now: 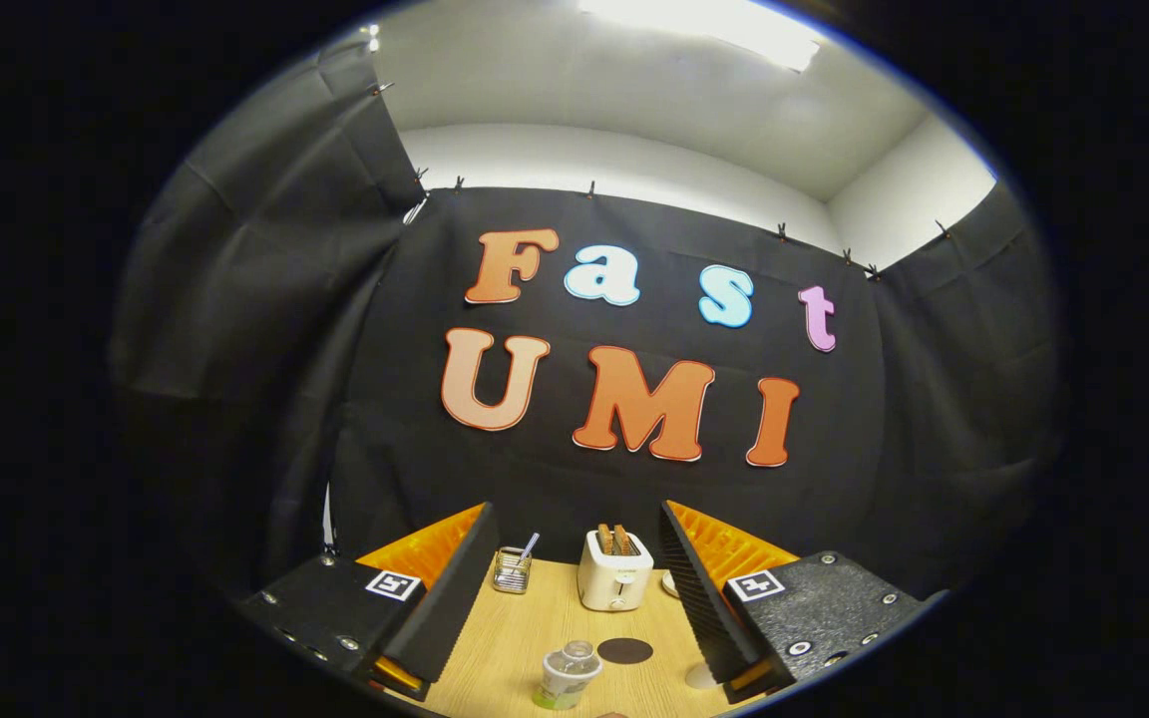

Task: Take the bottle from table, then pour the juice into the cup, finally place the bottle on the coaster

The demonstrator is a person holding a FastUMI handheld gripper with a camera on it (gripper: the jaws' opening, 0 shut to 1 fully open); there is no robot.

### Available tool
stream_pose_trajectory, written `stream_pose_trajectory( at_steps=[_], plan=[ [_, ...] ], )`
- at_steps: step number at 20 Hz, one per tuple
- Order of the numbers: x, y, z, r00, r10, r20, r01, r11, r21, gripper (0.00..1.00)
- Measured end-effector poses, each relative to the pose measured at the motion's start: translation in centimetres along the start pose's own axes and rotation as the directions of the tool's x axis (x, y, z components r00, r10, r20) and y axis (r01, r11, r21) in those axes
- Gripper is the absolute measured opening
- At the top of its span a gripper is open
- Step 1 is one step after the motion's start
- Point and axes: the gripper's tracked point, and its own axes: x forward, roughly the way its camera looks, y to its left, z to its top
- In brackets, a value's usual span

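A small bottle (568,676) with a clear domed cap and greenish juice stands upright on the wooden table (515,638), low between my two fingers. Just right of it and slightly farther off lies a dark brown round coaster (624,650), flat and bare. My gripper (576,511) is held above the table and stands open, its black and orange fingers spread wide with nothing between them. A small white rounded shape (701,676) peeks out by the inner edge of the right finger (699,588); I cannot tell whether it is the cup.
A white toaster (614,573) with two slices in it stands at the table's far side, straight ahead. To its left is a clear glass (512,570) holding a straw. Another white item (669,583) is half hidden behind the right finger. Black cloth walls close the booth.
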Motion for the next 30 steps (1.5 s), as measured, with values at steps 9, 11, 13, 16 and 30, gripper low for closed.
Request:
stream_pose_trajectory(
  at_steps=[9, 11, 13, 16, 30],
  plan=[
    [-0.5, 0.0, -3.6, 1.000, -0.011, -0.016, 0.012, 0.997, 0.076, 0.96],
    [-0.4, -0.3, -5.3, 0.999, -0.017, -0.040, 0.021, 0.996, 0.089, 0.96],
    [-0.3, -0.3, -7.1, 0.997, -0.026, -0.067, 0.033, 0.995, 0.093, 0.96],
    [-0.2, -0.5, -9.7, 0.994, -0.043, -0.102, 0.052, 0.995, 0.090, 0.96],
    [0.3, -0.5, -23.4, 0.946, -0.064, -0.318, 0.114, 0.983, 0.144, 0.96]
  ],
)
